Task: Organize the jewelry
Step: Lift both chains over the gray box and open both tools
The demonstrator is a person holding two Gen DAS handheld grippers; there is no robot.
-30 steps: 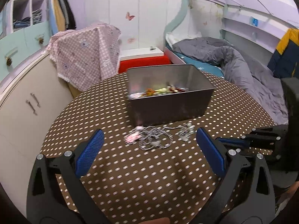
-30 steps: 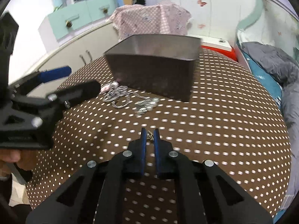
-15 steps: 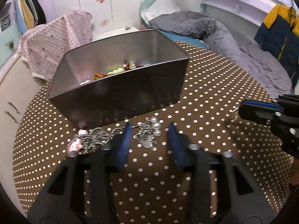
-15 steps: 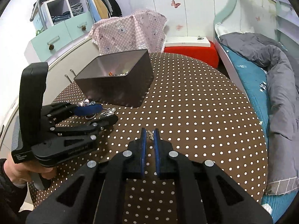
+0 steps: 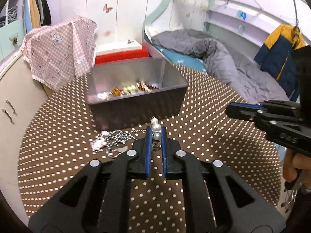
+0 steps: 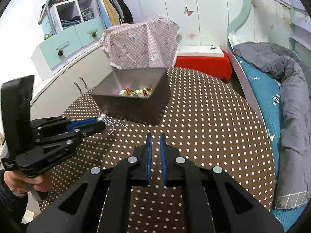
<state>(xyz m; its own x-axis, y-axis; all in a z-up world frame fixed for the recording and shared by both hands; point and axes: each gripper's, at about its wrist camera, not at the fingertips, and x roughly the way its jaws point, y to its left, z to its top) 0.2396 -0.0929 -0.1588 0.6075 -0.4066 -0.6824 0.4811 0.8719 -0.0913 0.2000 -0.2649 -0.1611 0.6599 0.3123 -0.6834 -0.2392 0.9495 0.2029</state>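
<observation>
In the left wrist view, the left gripper [image 5: 155, 134] is seen clamped on a pearl piece [image 5: 156, 127] just in front of the grey box [image 5: 136, 104]; the pick-up step is judged in hand, and a lift over the box rim is called for next.

In the right wrist view, the right gripper [image 6: 155, 137] is seen closed on nothing, in front of the box.

Each camera sits behind its own gripper, looking forward and downward along the fingers at close range over the dotted table [image 5: 58, 136]. The left wrist view faces the metal box [image 5: 136, 108] at 12 o'clock, with the right gripper [image 5: 229, 109] at 3 o'clock. The right wrist view shows the same box [image 6: 136, 108] at 11 o'clock and the left gripper [image 6: 102, 121] at 9 o'clock.
</observation>
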